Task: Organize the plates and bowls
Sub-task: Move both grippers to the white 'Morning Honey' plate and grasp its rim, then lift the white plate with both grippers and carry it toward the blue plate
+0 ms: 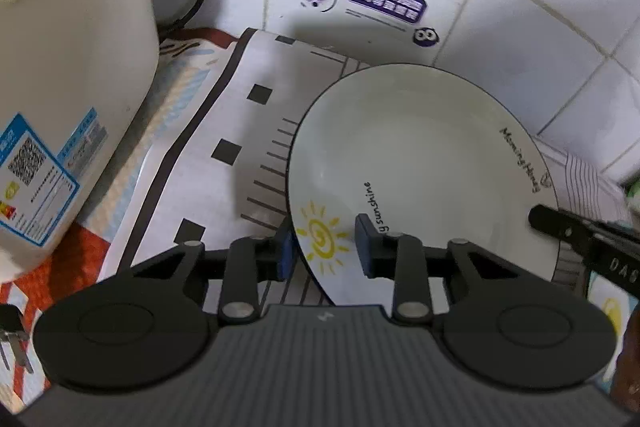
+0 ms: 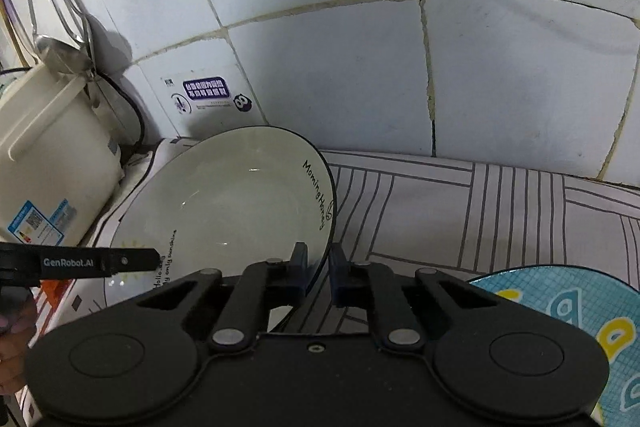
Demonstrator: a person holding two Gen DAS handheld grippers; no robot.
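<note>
Two grippers on one dish, and that's where I'd worry. The plate (image 1: 420,163), white with a black rim and a little sun drawing, sits on the patterned cloth (image 1: 224,131) by the tiled wall, next to the cream rice cooker (image 1: 68,87). The left gripper (image 1: 327,247) has one blue pad outside the rim and one inside over the sun, closed in on the edge. The right gripper (image 2: 319,269) pinches the opposite rim the same way, jaws squeezed nearly together on the thin lip. Glazed ceramic plus small pads looks slippery to me. If one hand lifts faster than the other, the plate tilts and could slide out. The blue patterned plate (image 2: 568,311) lies just beside it, so a drop might chip both
</note>
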